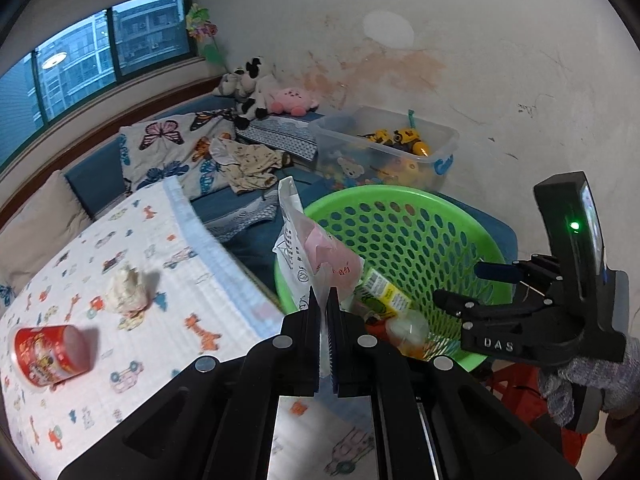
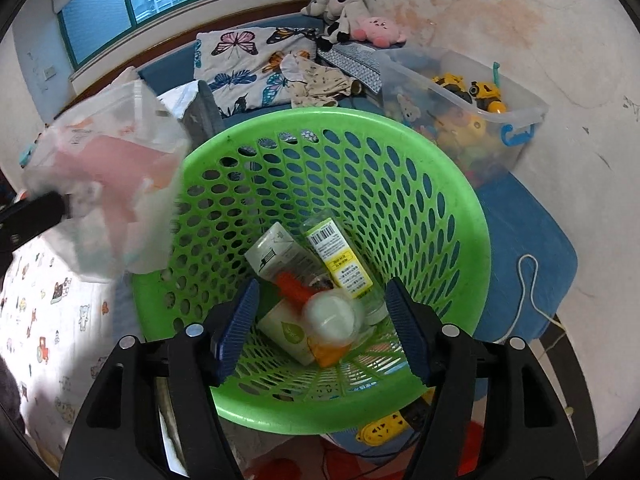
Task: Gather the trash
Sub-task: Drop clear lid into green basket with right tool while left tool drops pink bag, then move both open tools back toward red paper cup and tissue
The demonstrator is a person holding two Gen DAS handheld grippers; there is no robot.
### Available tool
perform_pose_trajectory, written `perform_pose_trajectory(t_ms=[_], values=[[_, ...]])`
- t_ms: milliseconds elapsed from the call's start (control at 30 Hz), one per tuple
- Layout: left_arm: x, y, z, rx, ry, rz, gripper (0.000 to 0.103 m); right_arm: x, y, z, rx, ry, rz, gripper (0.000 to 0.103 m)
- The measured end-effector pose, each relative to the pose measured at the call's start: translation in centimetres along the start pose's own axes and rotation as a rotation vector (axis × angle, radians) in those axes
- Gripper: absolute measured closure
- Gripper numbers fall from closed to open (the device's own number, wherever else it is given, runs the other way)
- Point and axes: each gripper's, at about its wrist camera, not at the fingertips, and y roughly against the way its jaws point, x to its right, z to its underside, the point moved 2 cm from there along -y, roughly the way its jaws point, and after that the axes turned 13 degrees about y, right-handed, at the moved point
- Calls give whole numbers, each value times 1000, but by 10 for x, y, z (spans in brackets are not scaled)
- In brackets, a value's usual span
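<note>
Item in hand: 1 plastic bag (image 1: pixel 316 248), thin, crumpled, translucent white with a pink panel and dark print; pinched at its lower edge by the left gripper (image 1: pixel 325 300), whose jaws stand together on the film; the bag rises above the fingertips and hangs at the near-left rim of the green basket (image 2: pixel 472 216), partly over the opening.

Step, as I judge it: carrying a collected piece to the basket; not yet dropped. Next move calls for bringing the bag fully over the opening, then parting the jaws; light film may cling or drift onto the rim.

Right gripper (image 2: pixel 324 324): jaws well apart, holding nothing, poised over the basket's mouth.

Basket contents: 1 yellow-labelled carton (image 2: pixel 340 256); 1 white carton (image 2: pixel 280 252); 1 pale round lid or cup (image 2: pixel 330 314); other pieces I cannot identify.

Outstanding on the patterned sheet (image 1: pixel 192 280): 1 red can (image 1: pixel 50 354), lying on its side; 1 crumpled tissue (image 1: pixel 128 290); both well apart from the basket.
</note>
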Motion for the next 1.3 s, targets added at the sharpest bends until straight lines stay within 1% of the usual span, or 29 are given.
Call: perform_pose_trajectory(t_ms=[167,333,567,733,833,1000,1067,1233,1300], values=[[10,-20,-4,-39,1,22,99,1,8,2,17,11,14,34],[16,-36,-4,-74,7,29,99,5,14,6,24,5,17,33],[16,-47,0,-113,17,33,99,6,18,8,27,-1,17,33],[13,-48,1,-122,33,42,98,4,20,7,32,12,25,33],[10,-46,2,-126,47,56,93,3,22,6,36,17,31,32],[4,-39,2,-117,77,73,75,0,28,7,43,24,39,32],[1,-34,3,-108,83,72,64,-2,30,6,46,26,40,31],[-14,-14,5,-72,99,56,52,-10,35,4,57,39,37,28],[-22,-6,7,-63,107,47,51,-16,38,2,64,49,31,26]])
